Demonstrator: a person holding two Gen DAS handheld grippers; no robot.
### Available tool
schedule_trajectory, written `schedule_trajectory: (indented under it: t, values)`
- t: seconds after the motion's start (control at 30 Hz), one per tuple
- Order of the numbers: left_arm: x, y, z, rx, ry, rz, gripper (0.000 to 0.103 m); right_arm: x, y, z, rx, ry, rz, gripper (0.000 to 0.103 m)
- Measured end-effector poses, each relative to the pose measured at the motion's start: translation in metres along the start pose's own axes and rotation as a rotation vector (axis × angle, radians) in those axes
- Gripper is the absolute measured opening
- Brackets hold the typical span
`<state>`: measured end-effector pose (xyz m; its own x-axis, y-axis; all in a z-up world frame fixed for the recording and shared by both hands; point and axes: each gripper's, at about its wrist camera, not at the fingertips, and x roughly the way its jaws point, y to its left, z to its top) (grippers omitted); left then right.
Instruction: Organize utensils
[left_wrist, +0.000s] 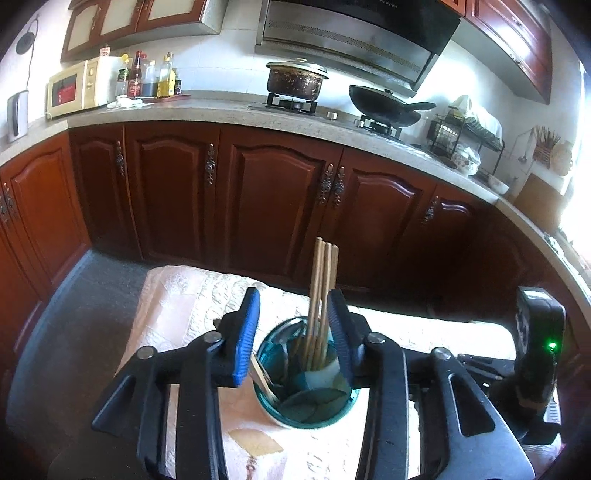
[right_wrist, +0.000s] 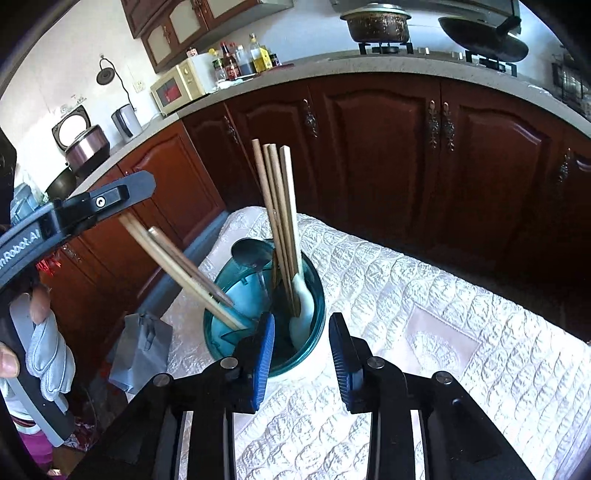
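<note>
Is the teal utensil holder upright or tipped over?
Upright: the teal utensil holder stands on the quilted white cloth, wooden chopsticks rising from its open mouth.

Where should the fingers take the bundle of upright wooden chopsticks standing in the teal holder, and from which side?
Grip the upright wooden chopsticks on their bare upper shafts, well above the rim of the round teal utensil holder, coming from above with the fingers either side of the bundle. The sticks stand nearly vertical and close together, while lower down a metal spoon and a white spoon crowd them.
</note>
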<state>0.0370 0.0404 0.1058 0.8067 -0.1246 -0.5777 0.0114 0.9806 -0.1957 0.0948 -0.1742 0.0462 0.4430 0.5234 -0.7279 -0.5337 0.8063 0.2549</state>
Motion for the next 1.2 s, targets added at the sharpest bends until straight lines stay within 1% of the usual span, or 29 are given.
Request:
schedule_trajectory:
  t: [0.1,0.27,0.33,0.43,0.57,0.63,0.7,1.2]
  values:
    - [-0.010,-0.006,-0.008,0.009,-0.001,-0.002,0.045,-0.006,0.005,-0.008,0.001,-0.012,-0.026,0.031]
    - [-0.021,-0.013,-0.025,0.043,-0.008,0.031,0.046,-0.018,0.011,-0.018,0.007,-0.064,-0.097,0.036]
    - [-0.025,-0.013,-0.031,0.044,-0.002,0.038,0.046,-0.023,0.015,-0.021,0.009,-0.080,-0.112,0.040]
    - [-0.030,-0.011,-0.041,0.033,-0.001,0.052,0.046,-0.031,0.018,-0.025,0.014,-0.101,-0.133,0.040]
    - [-0.032,-0.010,-0.051,0.025,0.018,0.063,0.046,-0.042,0.022,-0.030,0.022,-0.124,-0.136,0.040]
    - [-0.033,-0.009,-0.055,0.020,0.023,0.070,0.046,-0.047,0.026,-0.032,0.009,-0.134,-0.163,0.041]
    - [-0.034,-0.008,-0.058,0.017,0.029,0.072,0.046,-0.052,0.029,-0.034,0.005,-0.144,-0.170,0.041]
    - [-0.042,-0.012,-0.069,0.047,0.022,0.107,0.046,-0.067,0.043,-0.045,0.007,-0.167,-0.192,0.042]
